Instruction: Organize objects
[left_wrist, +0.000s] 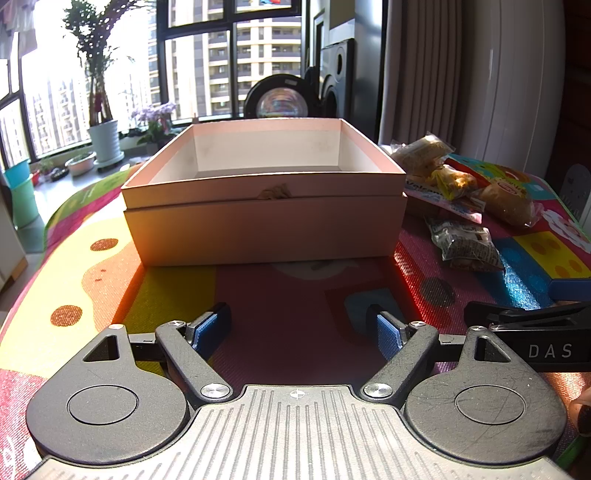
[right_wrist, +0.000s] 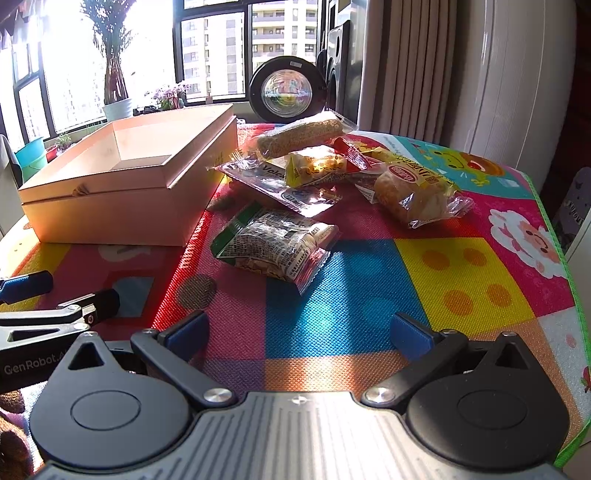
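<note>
An open pink cardboard box (left_wrist: 264, 221) (right_wrist: 122, 199) stands on the colourful play mat, nothing visible inside it. To its right lie several wrapped snacks: a green-edged peanut pack (right_wrist: 275, 245) (left_wrist: 467, 245) nearest, a bun in clear wrap (right_wrist: 415, 195) (left_wrist: 508, 201), a yellow packet (right_wrist: 314, 168), a long sesame bar (right_wrist: 299, 138) and a flat silver pack (right_wrist: 280, 188). My left gripper (left_wrist: 299, 328) is open in front of the box, holding nothing. My right gripper (right_wrist: 299, 328) is open too, over the mat short of the peanut pack.
The mat's green-trimmed right edge (right_wrist: 565, 258) drops off near a white appliance (right_wrist: 528, 74). A round black lens-like object (right_wrist: 286, 90) stands behind the snacks. The left gripper's side (right_wrist: 48, 317) shows at the right wrist view's left. Plant pots and windows lie beyond.
</note>
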